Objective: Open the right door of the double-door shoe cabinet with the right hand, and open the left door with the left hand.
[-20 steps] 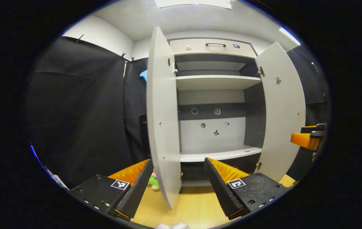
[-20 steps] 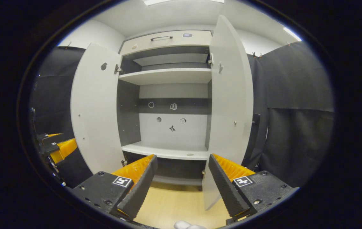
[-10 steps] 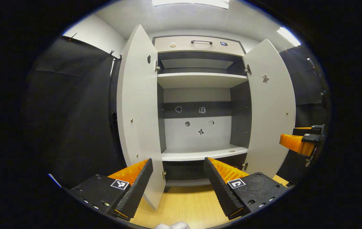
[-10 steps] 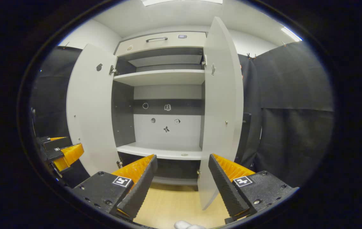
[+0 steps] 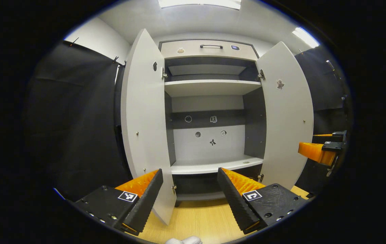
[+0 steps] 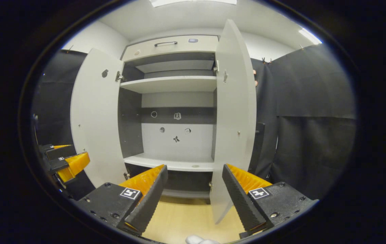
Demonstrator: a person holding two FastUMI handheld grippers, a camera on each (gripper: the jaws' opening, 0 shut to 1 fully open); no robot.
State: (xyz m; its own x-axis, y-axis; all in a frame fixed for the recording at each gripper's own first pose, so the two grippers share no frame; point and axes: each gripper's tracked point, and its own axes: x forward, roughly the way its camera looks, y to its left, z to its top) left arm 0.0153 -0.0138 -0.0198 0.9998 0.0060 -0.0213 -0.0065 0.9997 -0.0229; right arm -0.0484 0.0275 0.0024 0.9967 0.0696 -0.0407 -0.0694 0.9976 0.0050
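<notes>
Both cabinet (image 5: pixel 210 88) doors stand open — left door (image 5: pixel 145 128), right door (image 6: pixel 233 128). The left gripper (image 5: pixel 190 189) and right gripper (image 6: pixel 194 189) gape, holding nothing — clear of the doors.

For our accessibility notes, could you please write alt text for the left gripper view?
A shoe cabinet stands with its left door and right door swung open, showing bare shelves. The left gripper, jaws apart, holds nothing.

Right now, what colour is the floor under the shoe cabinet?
Light wood grain; the floor shows best in the left gripper view.
</notes>
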